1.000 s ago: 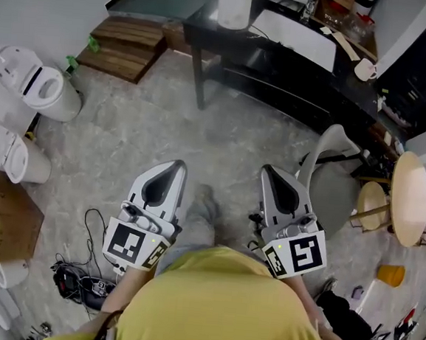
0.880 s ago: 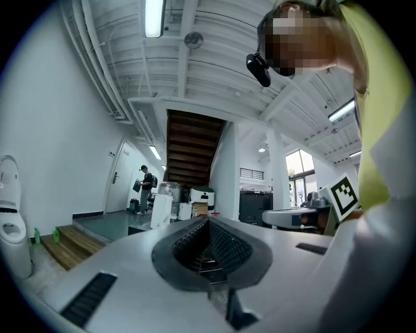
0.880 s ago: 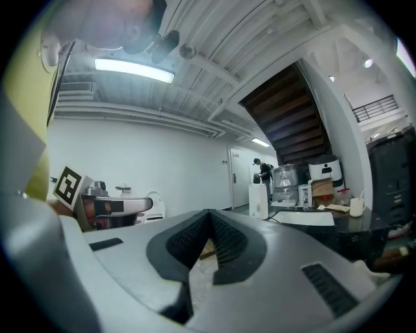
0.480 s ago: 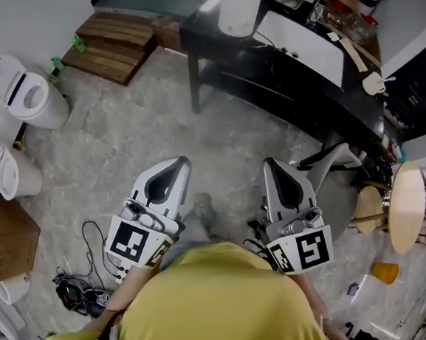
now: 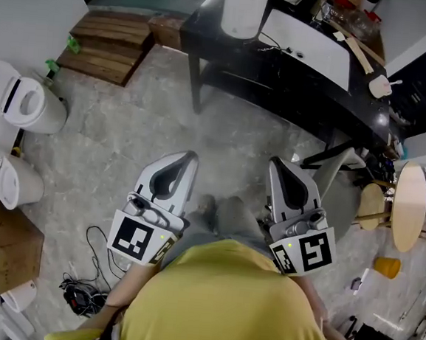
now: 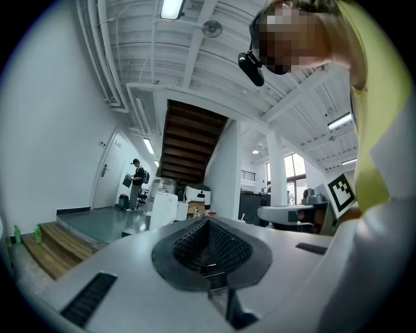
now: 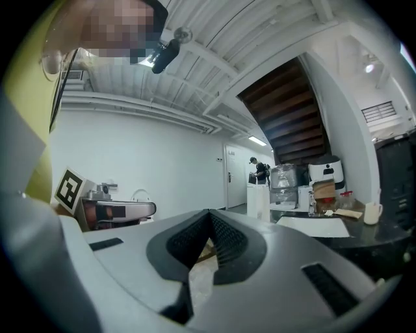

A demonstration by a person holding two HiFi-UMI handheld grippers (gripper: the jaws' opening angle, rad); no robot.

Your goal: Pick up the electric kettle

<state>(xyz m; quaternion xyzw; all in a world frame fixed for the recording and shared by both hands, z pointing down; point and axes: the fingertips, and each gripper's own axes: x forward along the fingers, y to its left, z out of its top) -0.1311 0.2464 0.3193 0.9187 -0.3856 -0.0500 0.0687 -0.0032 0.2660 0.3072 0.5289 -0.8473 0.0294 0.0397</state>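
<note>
I cannot pick out an electric kettle in any view. My left gripper point(image 5: 192, 155) and right gripper point(image 5: 274, 162) are held side by side in front of the person's yellow shirt, above the stone floor, pointing toward a black table point(image 5: 310, 74). Both are shut with nothing between the jaws. In the left gripper view the left gripper point(image 6: 209, 222) has its tips together, and the right gripper point(image 7: 209, 213) looks the same in its own view. On the table stand a tall white cylinder point(image 5: 244, 9), a white board point(image 5: 310, 37) and a white cup point(image 5: 380, 85).
White lidded appliances point(image 5: 22, 104) and a cardboard box point(image 5: 2, 247) line the left wall. Wooden steps point(image 5: 109, 45) lie at the back left. A grey chair point(image 5: 337, 191), a round wooden table point(image 5: 408, 205) and an orange cup point(image 5: 388, 267) are at the right. Cables point(image 5: 84, 291) lie on the floor.
The person and both grippers have moved forward toward the black table, which now sits lower and nearer in the head view. Both grippers stay shut and empty.
</note>
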